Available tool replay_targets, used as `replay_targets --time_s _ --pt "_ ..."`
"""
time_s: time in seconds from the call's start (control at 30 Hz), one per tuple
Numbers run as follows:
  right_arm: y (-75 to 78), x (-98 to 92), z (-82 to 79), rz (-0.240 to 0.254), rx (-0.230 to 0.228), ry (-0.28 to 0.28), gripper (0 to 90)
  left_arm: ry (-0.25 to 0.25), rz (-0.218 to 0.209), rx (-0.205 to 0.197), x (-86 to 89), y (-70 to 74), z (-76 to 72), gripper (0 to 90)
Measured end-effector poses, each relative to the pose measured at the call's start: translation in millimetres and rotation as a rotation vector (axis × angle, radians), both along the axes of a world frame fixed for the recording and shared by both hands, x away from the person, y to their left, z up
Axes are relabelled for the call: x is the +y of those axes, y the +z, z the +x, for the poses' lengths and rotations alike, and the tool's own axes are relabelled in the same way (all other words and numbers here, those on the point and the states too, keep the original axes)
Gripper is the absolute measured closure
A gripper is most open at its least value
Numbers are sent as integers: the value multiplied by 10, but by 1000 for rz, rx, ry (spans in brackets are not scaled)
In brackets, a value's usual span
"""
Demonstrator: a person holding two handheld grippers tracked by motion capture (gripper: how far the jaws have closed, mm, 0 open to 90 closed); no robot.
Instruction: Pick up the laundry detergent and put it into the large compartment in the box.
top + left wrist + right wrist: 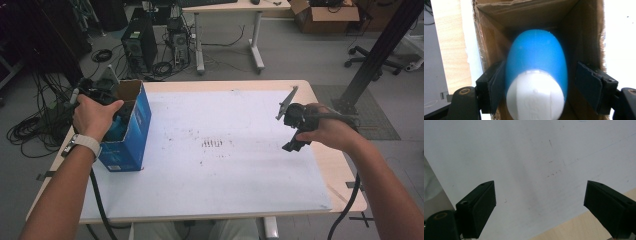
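Observation:
A blue cardboard box (134, 131) stands open-topped at the table's left side. My left gripper (111, 107) reaches down into it. In the left gripper view, a smooth blue egg-shaped object with a white end (536, 67) lies inside the box (531, 15), between the jaws of my left gripper (542, 86). The left pad (495, 87) sits at its side and the right pad (589, 85) stands clear of it, so the gripper is open. My right gripper (295, 142) hovers over the white sheet (225, 170) at the right, and in its own view the right gripper (541, 200) is open with nothing between its jaws.
The white sheet covers most of the wooden table (340, 165). Beyond the far edge are computer towers (140, 42), cables on the floor (35, 127), a desk (230, 30) and a cardboard box (325, 15). A black slanted post (375, 55) stands at the right.

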State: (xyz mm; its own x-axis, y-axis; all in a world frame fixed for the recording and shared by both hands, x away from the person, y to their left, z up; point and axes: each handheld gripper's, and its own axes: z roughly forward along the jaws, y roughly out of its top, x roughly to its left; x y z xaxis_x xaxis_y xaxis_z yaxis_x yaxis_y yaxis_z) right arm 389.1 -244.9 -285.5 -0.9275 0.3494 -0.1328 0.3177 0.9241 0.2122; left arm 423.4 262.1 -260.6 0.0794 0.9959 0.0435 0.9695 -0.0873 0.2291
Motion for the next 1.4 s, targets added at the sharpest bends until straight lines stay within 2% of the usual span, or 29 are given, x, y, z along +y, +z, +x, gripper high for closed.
replay_targets --time_s 0.43,0.83,1.07,1.17,1.4 --pt "33 -3 -38 -1 -6 -1 109 -20 -4 -17 -33 224 -49 225" --pt "61 0 -70 0 -13 2 110 -45 12 -9 -107 478 -114 178" --pt "86 2 -90 4 -20 3 109 -78 14 -21 -212 675 -190 174" --pt "91 -4 -95 6 -22 1 109 -94 26 -6 -283 753 -227 149" --pt "114 3 -123 8 -28 -3 110 -125 25 -6 -425 923 -329 119"
